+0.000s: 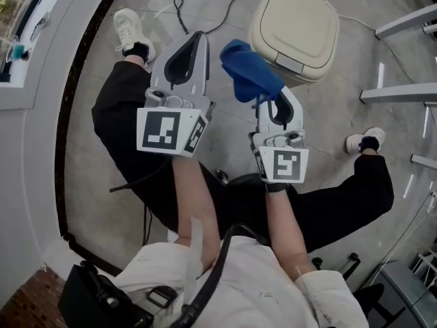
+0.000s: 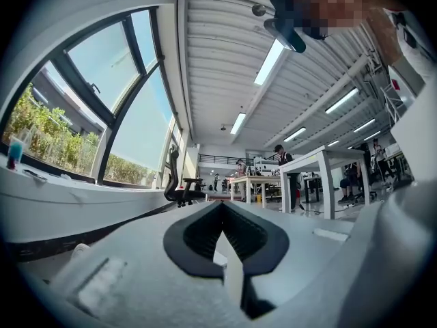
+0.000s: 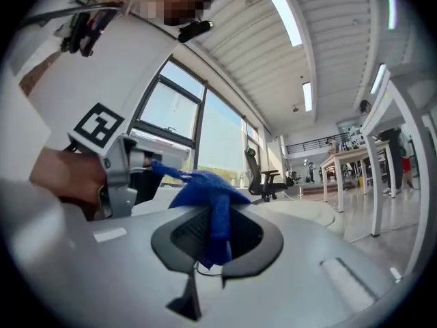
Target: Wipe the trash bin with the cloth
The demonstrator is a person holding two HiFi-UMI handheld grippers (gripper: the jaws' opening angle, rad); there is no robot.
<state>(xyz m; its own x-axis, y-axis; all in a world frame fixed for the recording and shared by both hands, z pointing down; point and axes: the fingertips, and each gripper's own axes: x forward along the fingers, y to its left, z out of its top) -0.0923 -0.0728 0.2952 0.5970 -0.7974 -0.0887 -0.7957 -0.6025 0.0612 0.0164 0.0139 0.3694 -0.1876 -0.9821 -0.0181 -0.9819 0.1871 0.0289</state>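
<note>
The cream trash bin [image 1: 295, 29] with its lid down stands on the concrete floor ahead, at the upper right of the head view. A blue cloth [image 1: 247, 72] [image 3: 205, 186] bunches up out of my right gripper [image 1: 263, 102] [image 3: 212, 219], which is shut on it just short of the bin's near left side. Beside it, my left gripper [image 1: 193, 38] [image 2: 220, 209] is raised with its jaws shut and nothing between them. Its marker cube [image 3: 100, 128] shows at the left of the right gripper view. Neither gripper view shows the bin clearly.
The seated person's legs and shoes [image 1: 130, 29] spread to either side of the grippers. A cable [image 1: 181, 11] lies on the floor by the bin. White table frames [image 1: 403, 93] stand to the right, a window sill [image 1: 27, 67] to the left. An office chair [image 2: 181, 183] and desks [image 2: 321, 173] stand farther off.
</note>
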